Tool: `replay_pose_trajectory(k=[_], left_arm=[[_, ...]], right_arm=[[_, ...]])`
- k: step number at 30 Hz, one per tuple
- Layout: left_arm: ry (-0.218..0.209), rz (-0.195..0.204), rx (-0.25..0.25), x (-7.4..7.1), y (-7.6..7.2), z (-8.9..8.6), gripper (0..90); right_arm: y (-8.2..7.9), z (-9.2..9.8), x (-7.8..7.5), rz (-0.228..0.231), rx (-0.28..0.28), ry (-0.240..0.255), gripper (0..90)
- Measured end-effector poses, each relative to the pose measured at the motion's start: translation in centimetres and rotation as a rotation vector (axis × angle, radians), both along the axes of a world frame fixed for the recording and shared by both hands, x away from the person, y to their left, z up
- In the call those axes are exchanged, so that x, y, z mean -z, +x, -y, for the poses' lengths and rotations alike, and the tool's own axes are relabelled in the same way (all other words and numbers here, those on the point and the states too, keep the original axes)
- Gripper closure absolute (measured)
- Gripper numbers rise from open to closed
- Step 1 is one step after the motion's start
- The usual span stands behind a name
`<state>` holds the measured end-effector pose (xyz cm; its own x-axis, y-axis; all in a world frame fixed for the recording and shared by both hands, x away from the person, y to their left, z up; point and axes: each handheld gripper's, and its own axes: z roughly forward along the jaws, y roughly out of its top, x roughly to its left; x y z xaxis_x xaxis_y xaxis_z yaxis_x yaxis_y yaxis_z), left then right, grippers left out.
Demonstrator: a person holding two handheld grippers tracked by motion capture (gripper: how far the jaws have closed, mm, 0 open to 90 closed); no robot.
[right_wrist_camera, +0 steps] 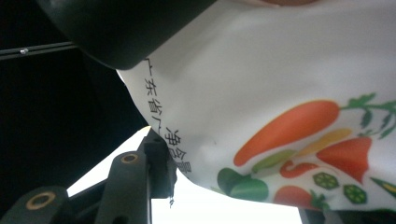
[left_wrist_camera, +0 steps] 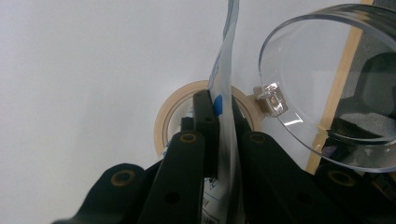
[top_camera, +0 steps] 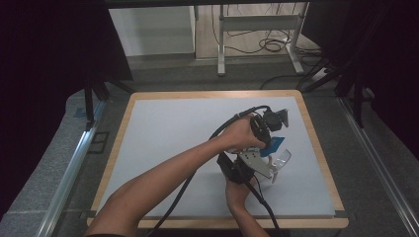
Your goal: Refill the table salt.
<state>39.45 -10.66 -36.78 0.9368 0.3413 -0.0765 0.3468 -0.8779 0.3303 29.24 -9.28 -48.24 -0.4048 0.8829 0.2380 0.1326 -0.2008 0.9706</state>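
Matt pale grey tabletop (top_camera: pixel 163 148), smooth, edged in light wood. Clear glossy plastic cup (left_wrist_camera: pixel 327 84) at upper right of the left gripper view, rim catching highlights. Smooth printed pouch (right_wrist_camera: pixel 280 93), white film with vegetable pictures, slight sheen. Tan paper tape roll (left_wrist_camera: pixel 163 121), matt. Black matt plastic left gripper (left_wrist_camera: pixel 219 116) with brass-coloured rivets.

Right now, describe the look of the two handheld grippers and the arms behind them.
Both grippers have black jaws built from linked bars with brass-coloured pivot rivets, as on the left gripper and the right gripper. In the high view a black cable trails from each toward the person, and a grey three-cornered plate tops the right one. The forearms are bare; no sleeves show.
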Motion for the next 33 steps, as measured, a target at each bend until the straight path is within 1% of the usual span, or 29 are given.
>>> replay_pose_trajectory(k=[8,15,20,22,28,33], left_arm=[[-0.007,-0.002,-0.002,-0.05,0.0,-0.22,90.0],[-0.014,-0.006,-0.003,-0.09,0.05,-0.36,90.0],[-0.011,-0.009,-0.001,-0.13,0.09,-0.32,90.0],[-0.007,-0.008,0.0,-0.19,0.12,-0.28,90.0],[-0.002,-0.008,0.004,-0.43,0.18,-0.28,90.0],[0.009,-0.01,0.005,-0.31,0.23,-0.2,90.0]], right_arm=[[-0.05,-0.13,-0.01,0.0,-0.001,-0.009,53.6],[-0.11,-0.21,0.02,0.009,0.002,-0.031,53.6],[-0.13,-0.25,0.0,0.017,0.006,-0.045,53.6],[-0.1,-0.32,-0.06,0.018,0.008,-0.031,53.6],[-0.06,-0.36,-0.3,0.013,0.01,-0.015,53.5],[0.03,-0.47,-0.27,0.011,0.015,0.004,53.5]])
